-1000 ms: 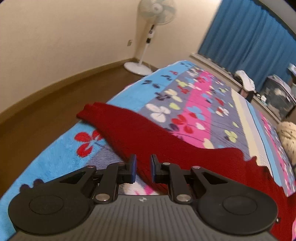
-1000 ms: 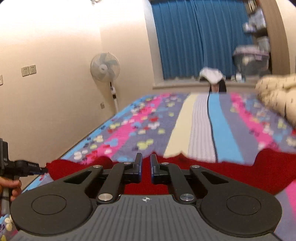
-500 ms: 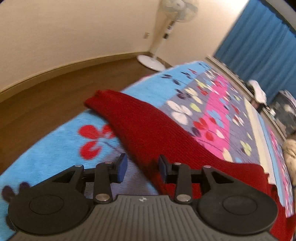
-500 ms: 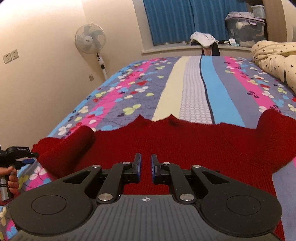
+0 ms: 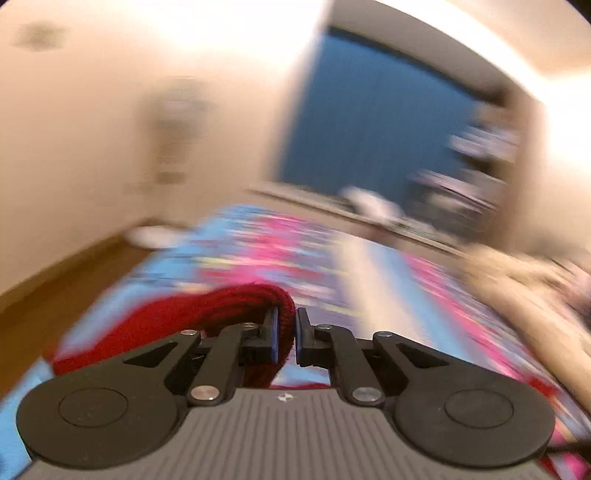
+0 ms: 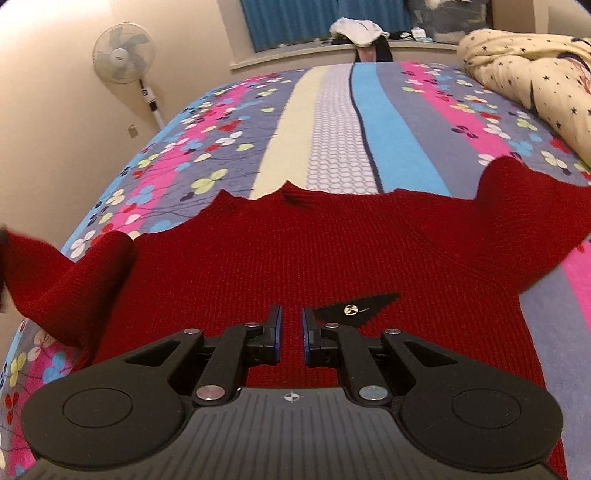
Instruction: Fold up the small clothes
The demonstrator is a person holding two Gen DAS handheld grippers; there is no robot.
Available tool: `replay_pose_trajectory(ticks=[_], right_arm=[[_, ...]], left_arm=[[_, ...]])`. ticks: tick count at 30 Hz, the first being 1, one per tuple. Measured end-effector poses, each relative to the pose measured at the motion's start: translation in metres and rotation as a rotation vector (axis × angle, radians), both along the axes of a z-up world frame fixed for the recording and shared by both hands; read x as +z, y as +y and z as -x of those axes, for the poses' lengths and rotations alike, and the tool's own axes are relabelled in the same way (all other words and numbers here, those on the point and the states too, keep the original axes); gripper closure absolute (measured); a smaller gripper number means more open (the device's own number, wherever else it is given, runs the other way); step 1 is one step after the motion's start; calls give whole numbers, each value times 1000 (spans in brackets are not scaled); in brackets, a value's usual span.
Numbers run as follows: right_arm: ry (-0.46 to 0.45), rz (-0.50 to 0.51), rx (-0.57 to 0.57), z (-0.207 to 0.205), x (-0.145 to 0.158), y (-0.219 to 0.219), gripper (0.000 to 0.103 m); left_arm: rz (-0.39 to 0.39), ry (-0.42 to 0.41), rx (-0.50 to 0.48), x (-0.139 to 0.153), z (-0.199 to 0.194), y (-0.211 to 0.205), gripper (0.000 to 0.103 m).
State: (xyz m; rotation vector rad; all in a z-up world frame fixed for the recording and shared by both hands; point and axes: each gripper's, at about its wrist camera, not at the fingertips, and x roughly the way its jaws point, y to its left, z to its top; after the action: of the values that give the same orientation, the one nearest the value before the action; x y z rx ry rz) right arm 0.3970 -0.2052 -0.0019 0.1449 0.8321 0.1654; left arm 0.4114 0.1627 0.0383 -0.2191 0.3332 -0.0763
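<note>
A red knitted sweater (image 6: 295,251) lies spread flat on the striped, flowered bedspread (image 6: 343,122), with a black label (image 6: 356,306) near its near edge. Its left sleeve (image 6: 66,284) is lifted off the bed at the left of the right wrist view. My left gripper (image 5: 286,338) is shut on that red sleeve (image 5: 221,310), which bunches between the jaws; this view is heavily blurred. My right gripper (image 6: 290,334) hovers just above the sweater's body, jaws nearly together with nothing between them.
A cream star-print duvet (image 6: 524,66) lies at the bed's right. A standing fan (image 6: 123,55) is by the left wall. A window ledge with white clothes (image 6: 356,31) and blue curtains is behind the bed. Wooden floor (image 5: 44,314) is at the left.
My left gripper opened over the sleeve, then shut on it and lifted it, swinging toward the bed's middle. My right gripper tilted down and moved closer over the sweater's body.
</note>
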Motion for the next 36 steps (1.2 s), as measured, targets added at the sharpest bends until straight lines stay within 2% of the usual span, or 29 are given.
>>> replay_pose_trajectory(ticks=[2,3,4,6,8,10,14,16,19,21,22,24,27,33,36], right_arm=[[-4,4,-8,-1,0,-2,92],[-4,5,-14,-1,0,-4,92],[-1,3,-20,-2,0,-6,92],[4,-1,-33,-4,-2,-10,92],[8,-22,-51,-6,-2,-16,92],[17,-56,-66,-9,-2,-23,92],[28,-80,-73,-15,-5,-29,92],[43,-98,-85,-17,-8,-34,87],[71,-136,-104,-21,-14,-43,72],[80,-159,-110,-25,-19,-47,71],[77,-179,-114,-27,-22,-49,71],[69,-234,-117,-35,-29,-55,71],[60,-301,-132,-52,-41,-62,71],[82,-362,-152,-84,-74,-65,71],[51,-384,-150,-94,-81,-65,72]], left_arm=[[-20,38,-189,-5,1,-39,90],[-39,69,-273,-10,3,-60,79],[-63,83,-302,-13,4,-71,62],[-116,72,-305,-16,15,-84,57],[-115,81,-289,-11,23,-80,57],[-103,114,-228,-3,30,-70,57],[-123,243,-59,11,45,-48,58],[-112,278,12,8,50,-35,58],[-64,323,66,-16,58,-11,58],[-71,455,111,-34,47,-1,61],[-59,481,126,-40,43,1,61],[-40,475,127,-43,37,6,61],[-68,450,154,-43,30,8,61],[-98,438,144,-48,15,1,61],[-81,446,149,-52,11,3,61]])
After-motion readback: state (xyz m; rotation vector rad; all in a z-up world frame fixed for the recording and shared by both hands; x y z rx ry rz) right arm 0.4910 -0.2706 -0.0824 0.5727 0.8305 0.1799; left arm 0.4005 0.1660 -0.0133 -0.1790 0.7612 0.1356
